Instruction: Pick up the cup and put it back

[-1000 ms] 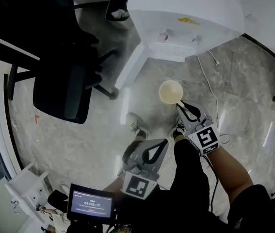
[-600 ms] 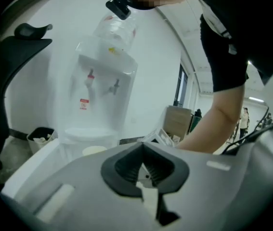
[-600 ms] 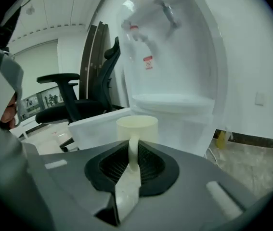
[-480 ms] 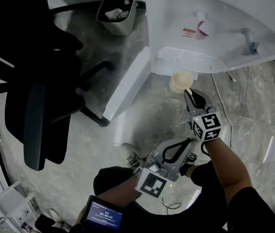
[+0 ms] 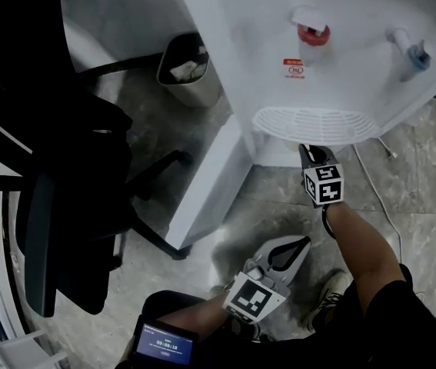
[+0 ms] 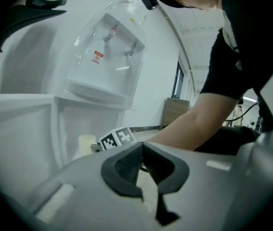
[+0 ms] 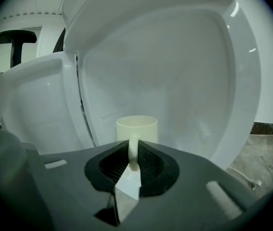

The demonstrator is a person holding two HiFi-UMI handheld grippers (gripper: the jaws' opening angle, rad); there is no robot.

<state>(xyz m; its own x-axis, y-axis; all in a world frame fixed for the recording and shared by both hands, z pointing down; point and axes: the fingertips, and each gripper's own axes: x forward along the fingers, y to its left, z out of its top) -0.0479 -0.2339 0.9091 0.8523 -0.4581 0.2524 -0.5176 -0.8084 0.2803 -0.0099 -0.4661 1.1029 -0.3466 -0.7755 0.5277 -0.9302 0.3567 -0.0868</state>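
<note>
Overhead, the right gripper (image 5: 308, 154) reaches beneath the drip tray (image 5: 310, 123) of the water dispenser (image 5: 341, 60). The left gripper (image 5: 301, 243) is held lower.

Left gripper view: jaws together, nothing held. The cup (image 6: 85, 143) is inside the dispenser's lower recess.

Right gripper view: jaws clamped on the cup's handle (image 7: 133, 150).

- My left gripper (image 6: 143, 154): jaws together, nothing between them.
- Pale cup (image 6: 86, 144) ahead, low at the white water dispenser (image 6: 105, 57).
- Marker cube (image 6: 117, 138) just beside the cup.
</note>
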